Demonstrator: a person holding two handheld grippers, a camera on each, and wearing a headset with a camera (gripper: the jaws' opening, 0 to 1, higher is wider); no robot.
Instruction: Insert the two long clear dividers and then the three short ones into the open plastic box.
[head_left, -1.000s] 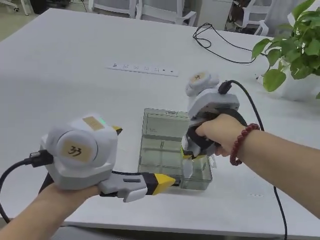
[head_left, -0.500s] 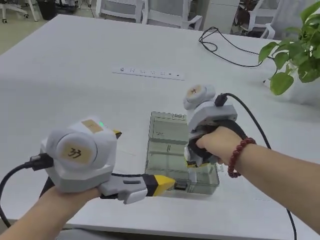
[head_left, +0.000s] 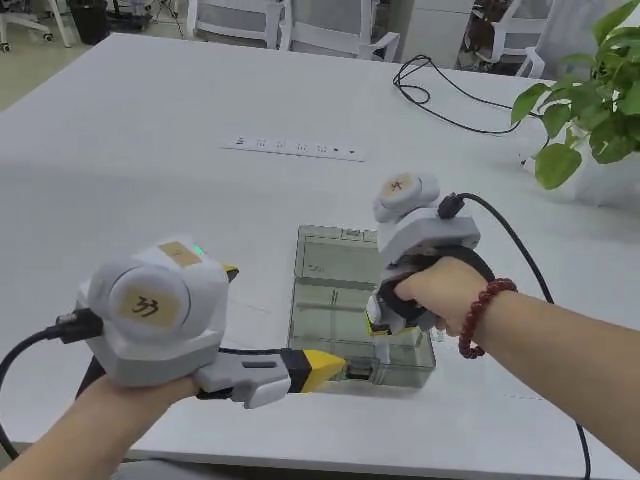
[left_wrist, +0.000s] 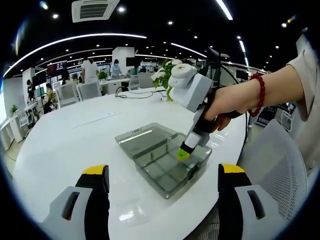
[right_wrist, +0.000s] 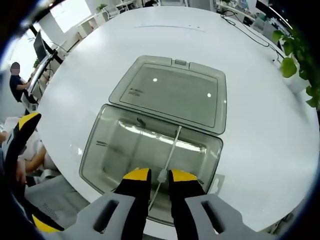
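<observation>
White table (head_left: 150, 120), open plastic box (head_left: 330, 335), clear divider (right_wrist: 170, 147) in right gripper (right_wrist: 160, 176)

Head view: plastic box sits lower centre, a bit right, long axis left-right in frame. Its lid (head_left: 335, 250) lies flat open behind it, toward frame top; the print on the lid is too small to read. Right gripper comes down onto the box's right half, held by a hand (head_left: 440, 290) wearing a red bead bracelet (head_left: 483, 315), and it hides that side of the box. Left gripper (head_left: 325, 368) is at lower left, pointing right, its yellow tip at the box's near wall; cannot tell if they touch. Its round sticker (head_left: 147, 307) reads "33". Power strip (head_left: 295, 148) upper middle, black cable (head_left: 440, 90) upper right, plant (head_left: 585, 100) at right edge, chairs (head_left: 330, 25) along the top.

Left gripper view: own jaws wide apart at frame bottom, nothing between them. Box in the centre, right gripper entering from the right with its tip dipped into the box. Plant behind it, people (left_wrist: 87, 70) far upper left.

Right gripper view: jaws narrow, pinching the near end of the clear divider at bottom centre. Divider shows as a thin line inside the box, long axis running from the jaws up to the hinge-side wall, across the box's short width, leaning slightly right in frame. Lid at upper centre, print unreadable. Left gripper's yellow tip at left edge.
</observation>
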